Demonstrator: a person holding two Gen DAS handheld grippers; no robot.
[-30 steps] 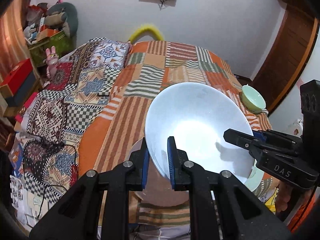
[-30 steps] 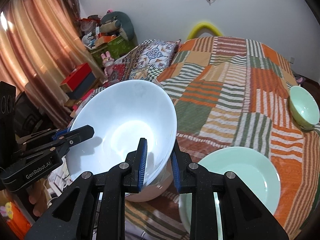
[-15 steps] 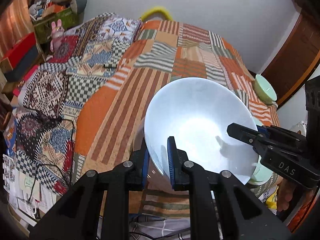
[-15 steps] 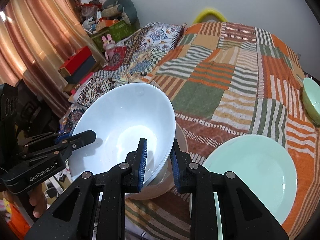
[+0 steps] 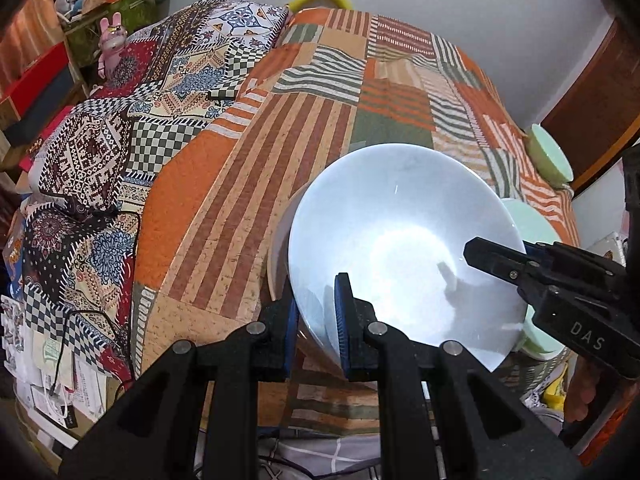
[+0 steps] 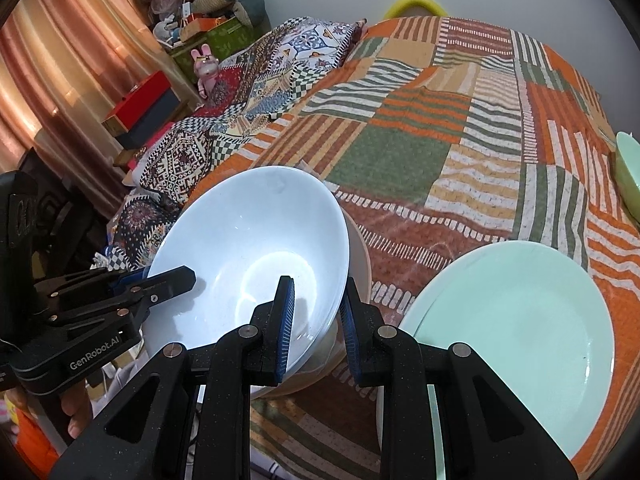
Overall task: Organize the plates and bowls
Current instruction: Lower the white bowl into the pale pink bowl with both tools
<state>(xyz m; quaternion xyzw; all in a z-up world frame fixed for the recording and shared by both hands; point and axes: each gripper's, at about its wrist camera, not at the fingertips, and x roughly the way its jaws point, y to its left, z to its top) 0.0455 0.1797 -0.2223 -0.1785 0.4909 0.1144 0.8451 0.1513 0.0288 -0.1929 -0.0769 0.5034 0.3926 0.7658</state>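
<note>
A large white bowl [image 5: 404, 248] [image 6: 252, 256] hangs just above the near edge of the bed, held by both grippers. My left gripper [image 5: 316, 316] is shut on its left rim, and my right gripper [image 6: 316, 316] is shut on its right rim. Right beneath it a beige bowl [image 5: 278, 240] [image 6: 358, 264] rests on the quilt, mostly hidden; the white bowl sits low over it, contact unclear. A mint green plate [image 6: 516, 328] [image 5: 532, 220] lies to the right. A small mint bowl [image 5: 550, 156] [image 6: 628, 172] rests at the bed's far right edge.
The bed carries a striped patchwork quilt [image 5: 360, 92] and a patterned blanket [image 5: 132, 128] on its left side. Boxes, a pink toy rabbit [image 6: 206, 66] and clutter stand beyond the left side, by a curtain [image 6: 60, 60]. Papers and a cable [image 5: 76, 320] hang at the near left corner.
Both grippers have sunk with the white bowl and tipped further down. The bowl now hangs lower over the beige bowl, hiding more of it.
</note>
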